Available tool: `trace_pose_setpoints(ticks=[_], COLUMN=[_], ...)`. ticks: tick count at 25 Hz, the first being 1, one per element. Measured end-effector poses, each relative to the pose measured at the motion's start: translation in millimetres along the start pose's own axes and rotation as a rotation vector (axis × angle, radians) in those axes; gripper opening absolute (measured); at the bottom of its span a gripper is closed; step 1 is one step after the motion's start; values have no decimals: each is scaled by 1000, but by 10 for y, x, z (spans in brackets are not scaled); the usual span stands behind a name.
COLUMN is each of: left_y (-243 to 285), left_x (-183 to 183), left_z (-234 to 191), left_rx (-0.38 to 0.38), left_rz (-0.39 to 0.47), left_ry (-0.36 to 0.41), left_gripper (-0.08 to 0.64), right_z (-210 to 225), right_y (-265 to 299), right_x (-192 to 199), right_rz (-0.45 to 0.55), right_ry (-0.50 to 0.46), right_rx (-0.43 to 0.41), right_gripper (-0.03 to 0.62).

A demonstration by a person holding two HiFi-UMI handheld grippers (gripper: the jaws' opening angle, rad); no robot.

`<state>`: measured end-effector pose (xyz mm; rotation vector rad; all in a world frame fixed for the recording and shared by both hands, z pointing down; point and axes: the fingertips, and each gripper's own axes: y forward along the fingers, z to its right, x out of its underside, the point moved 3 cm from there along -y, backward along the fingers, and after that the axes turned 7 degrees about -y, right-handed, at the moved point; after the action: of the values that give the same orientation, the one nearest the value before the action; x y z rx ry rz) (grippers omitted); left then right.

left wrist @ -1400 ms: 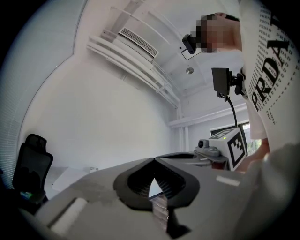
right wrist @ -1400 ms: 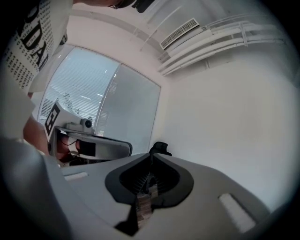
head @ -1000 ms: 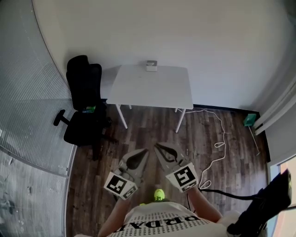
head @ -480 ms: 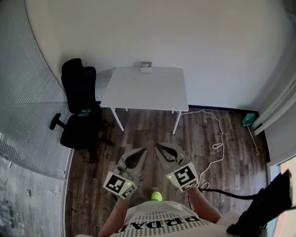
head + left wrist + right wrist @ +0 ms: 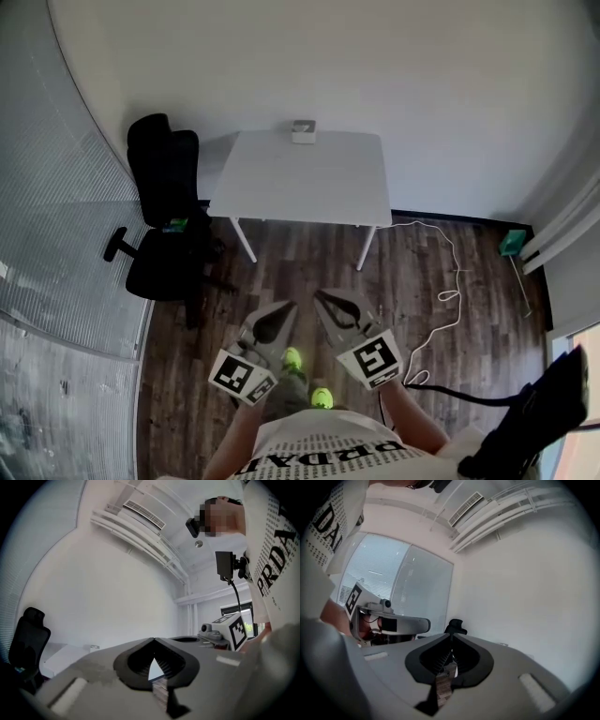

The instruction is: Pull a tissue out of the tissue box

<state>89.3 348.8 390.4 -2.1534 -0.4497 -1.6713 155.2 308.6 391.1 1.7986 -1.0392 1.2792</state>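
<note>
The small grey tissue box [image 5: 303, 131] sits at the far edge of a white table [image 5: 305, 178], against the wall. Both grippers hang well short of the table, over the wooden floor in front of the person. My left gripper [image 5: 292, 306] has its jaws closed together with nothing between them. My right gripper [image 5: 319, 294] is likewise shut and empty, its tip close beside the left one. In the left gripper view the jaws [image 5: 153, 639] meet at the tip, and the tissue box [image 5: 94, 647] shows tiny and far off on the table [image 5: 61, 656].
A black office chair [image 5: 169, 216] stands left of the table, beside a glass wall with blinds [image 5: 56, 234]. A white cable [image 5: 441, 281] trails over the floor at right, near a green object [image 5: 512, 244]. The person's yellow-green shoes [image 5: 292, 358] show below the grippers.
The view has shifted slightly as the person steps; a second yellow-green shoe has come forward under the grippers. Both grippers stay shut and held the same way.
</note>
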Motion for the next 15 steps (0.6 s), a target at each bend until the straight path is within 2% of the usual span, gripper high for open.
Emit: trace_pose_setpoints(ticks=[4,8,15], left_y=[161,345,512], left_x=[-14,-84,-367], left_z=[-184,-404,-917], left_rx=[15,48,63], left_rz=[-4,-7,25], left_ry=[-13,-15,26], left_gripper=[2,2,2], right_z=[96,284,503], right_y=[163,392,896], right_x=[62,43,-96], right_rz=[-25,-45,-36], right_ry=[21,-8,-27], right_rx=[3,21,50], right_gripper=[9,9,9])
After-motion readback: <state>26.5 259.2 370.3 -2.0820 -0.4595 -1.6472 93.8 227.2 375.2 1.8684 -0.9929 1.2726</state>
